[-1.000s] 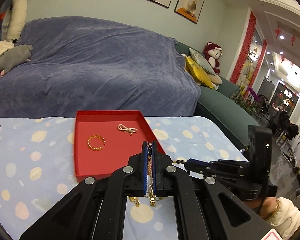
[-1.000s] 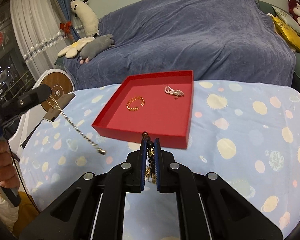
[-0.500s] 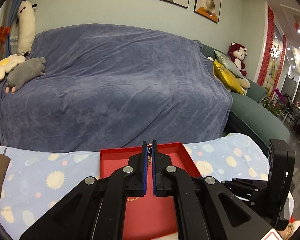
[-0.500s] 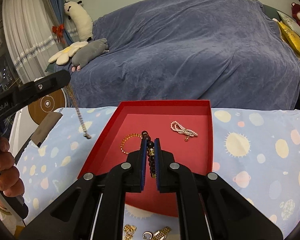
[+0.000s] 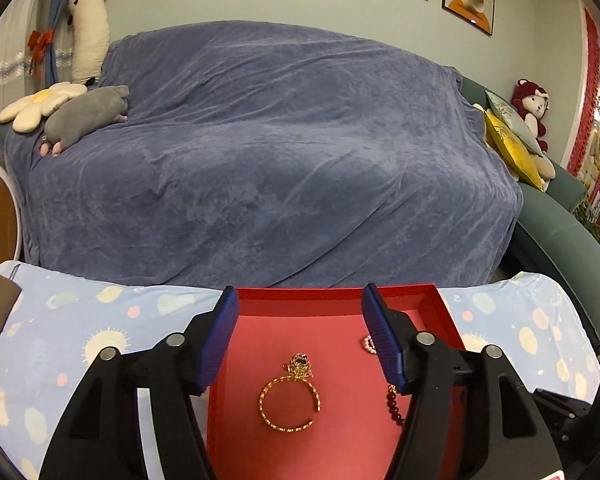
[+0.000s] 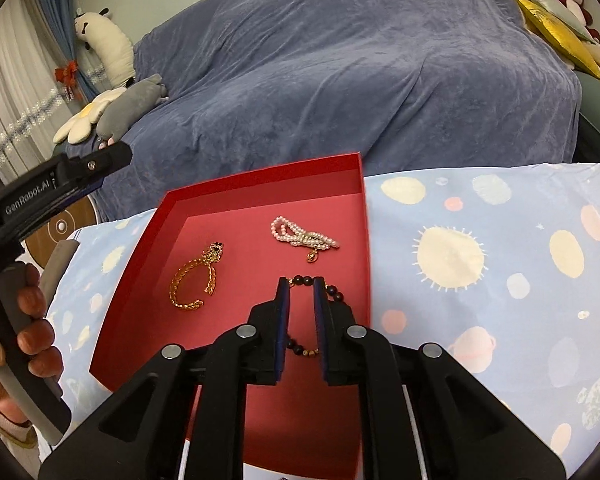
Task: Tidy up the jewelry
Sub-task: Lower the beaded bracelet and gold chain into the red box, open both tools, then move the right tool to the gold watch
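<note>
Inside the red tray (image 6: 363,216), a dark beaded bracelet (image 6: 336,294) lies between the slightly parted fingers of the right gripper (image 6: 301,286), a pearl strand (image 6: 302,236) just ahead; the left gripper (image 5: 296,308) hangs wide apart over a gold chain bracelet (image 5: 289,402).

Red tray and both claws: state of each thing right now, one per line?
Red tray: open, on the table, holding four pieces.
Gold bangle: lying flat in tray.
Gold chain: bunched beside the bangle.
Pearl bracelet: lying loose in tray.
Dark bead bracelet: resting in tray, ungripped.
Left claw: wide open, empty.
Right claw: partly open, astride the beads.
</note>
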The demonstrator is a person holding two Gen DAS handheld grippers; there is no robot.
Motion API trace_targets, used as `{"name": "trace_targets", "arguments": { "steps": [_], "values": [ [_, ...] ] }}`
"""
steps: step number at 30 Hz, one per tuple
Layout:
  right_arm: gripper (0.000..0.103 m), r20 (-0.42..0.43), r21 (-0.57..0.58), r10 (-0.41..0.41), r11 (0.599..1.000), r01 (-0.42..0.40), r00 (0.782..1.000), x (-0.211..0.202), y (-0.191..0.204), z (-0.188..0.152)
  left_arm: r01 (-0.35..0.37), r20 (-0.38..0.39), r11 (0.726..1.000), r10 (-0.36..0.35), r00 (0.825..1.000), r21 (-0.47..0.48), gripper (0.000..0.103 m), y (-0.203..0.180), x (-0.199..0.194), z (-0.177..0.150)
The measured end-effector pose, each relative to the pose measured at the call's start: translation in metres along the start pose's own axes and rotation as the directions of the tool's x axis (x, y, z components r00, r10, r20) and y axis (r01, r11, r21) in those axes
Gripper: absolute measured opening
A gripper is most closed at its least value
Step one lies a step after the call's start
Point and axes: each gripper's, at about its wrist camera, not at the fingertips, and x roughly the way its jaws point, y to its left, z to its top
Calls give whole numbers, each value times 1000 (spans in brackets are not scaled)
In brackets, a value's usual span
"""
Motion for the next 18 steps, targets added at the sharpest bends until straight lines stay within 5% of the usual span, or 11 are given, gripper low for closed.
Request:
{"name": "trace_targets", "arguments": {
  "steps": [10, 18],
  "values": [
    [37, 80, -65, 17, 998, -12, 997, -76, 21, -23, -20, -36, 998, 18, 999, -60, 75, 33, -72, -49],
    [39, 10, -96, 12, 995, -11, 1000, -105, 30, -83, -56, -124, 991, 41, 991, -120, 75, 49, -113, -104]
  ]
}}
